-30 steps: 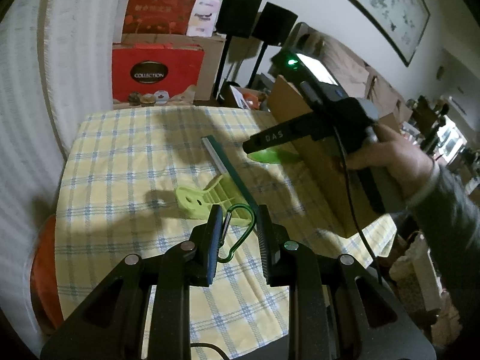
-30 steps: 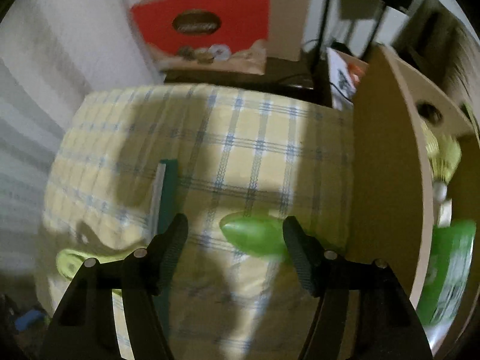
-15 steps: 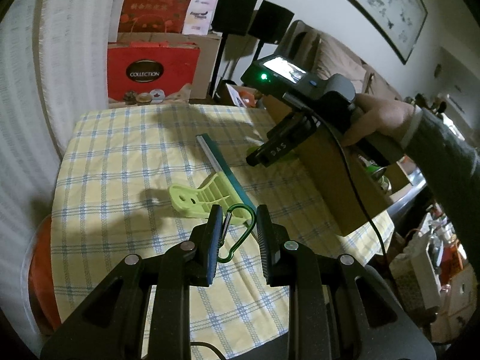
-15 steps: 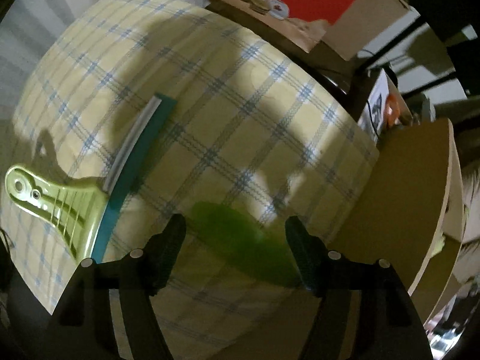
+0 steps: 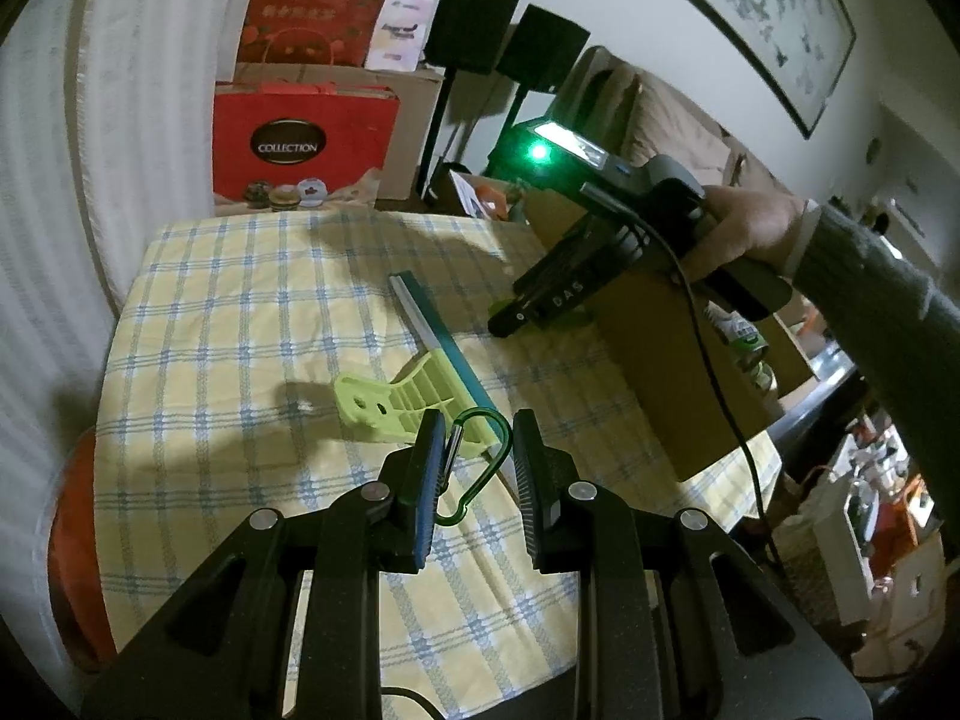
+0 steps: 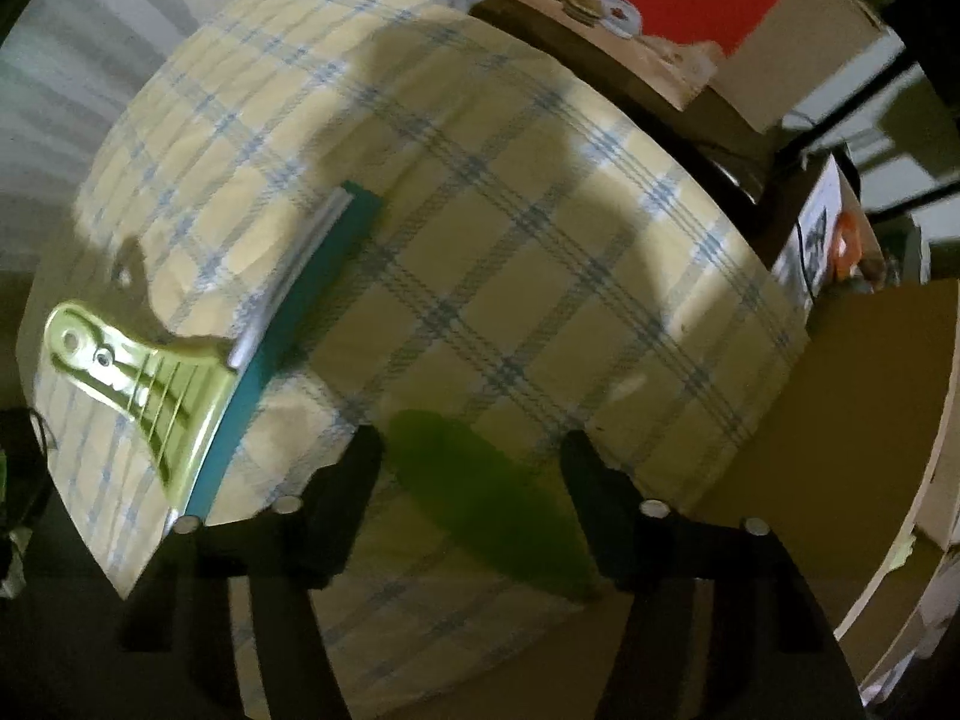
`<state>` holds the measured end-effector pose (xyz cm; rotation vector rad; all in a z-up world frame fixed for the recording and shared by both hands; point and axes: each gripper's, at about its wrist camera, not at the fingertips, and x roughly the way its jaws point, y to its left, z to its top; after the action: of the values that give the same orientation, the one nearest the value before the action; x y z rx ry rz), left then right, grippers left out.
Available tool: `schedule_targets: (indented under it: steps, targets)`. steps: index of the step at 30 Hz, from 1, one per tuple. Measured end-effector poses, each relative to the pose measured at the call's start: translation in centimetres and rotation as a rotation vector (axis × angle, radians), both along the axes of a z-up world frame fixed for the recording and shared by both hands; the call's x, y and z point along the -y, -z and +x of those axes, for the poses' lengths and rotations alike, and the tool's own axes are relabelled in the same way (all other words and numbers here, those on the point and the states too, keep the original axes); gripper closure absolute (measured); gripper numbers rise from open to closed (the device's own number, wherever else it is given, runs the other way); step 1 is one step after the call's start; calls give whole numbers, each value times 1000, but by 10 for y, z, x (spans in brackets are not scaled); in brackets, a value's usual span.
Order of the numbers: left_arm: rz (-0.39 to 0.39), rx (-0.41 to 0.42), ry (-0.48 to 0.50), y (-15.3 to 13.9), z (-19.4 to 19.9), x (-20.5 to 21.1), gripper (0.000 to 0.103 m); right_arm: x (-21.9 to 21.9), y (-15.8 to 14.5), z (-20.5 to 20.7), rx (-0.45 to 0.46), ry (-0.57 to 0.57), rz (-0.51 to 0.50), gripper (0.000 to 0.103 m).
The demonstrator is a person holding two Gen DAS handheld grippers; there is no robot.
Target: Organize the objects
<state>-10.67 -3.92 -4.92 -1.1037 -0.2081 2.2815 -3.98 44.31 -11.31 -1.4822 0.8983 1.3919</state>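
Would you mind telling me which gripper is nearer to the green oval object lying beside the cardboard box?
Right. The right gripper straddles the green oval object, its jaws closing around it. The left gripper sits across the table, holding a green carabiner.

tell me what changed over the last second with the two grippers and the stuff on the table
The right gripper tipped from a level view to looking down and rolled, so the green oblong object now lies slanted between its fingers; its jaws are closing around it, not yet pressing. The left gripper stayed put with the green carabiner between its fingers. The squeegee and checked tablecloth did not move.
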Motion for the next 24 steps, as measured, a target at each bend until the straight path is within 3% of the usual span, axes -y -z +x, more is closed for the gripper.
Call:
schedule_targets:
  steps: [1,3,4,13,24]
  targets:
    - [3,2,1,0,0,0,82,1,-2,-1,-5,2,6,56]
    - [7,3,5,1,1,-2,82,3,-4,-3,-17,19,19,76]
    - [8,4,5,1,0,-3,82,4,-5,-2,-29,36,32,77]
    - [20,5,6,-2,4,-1,82,12,-14,-22,-128,90,88,78]
    - [4,-4,-36,-12,-2,-3,82,47,-60,-33,-210,141,246,78]
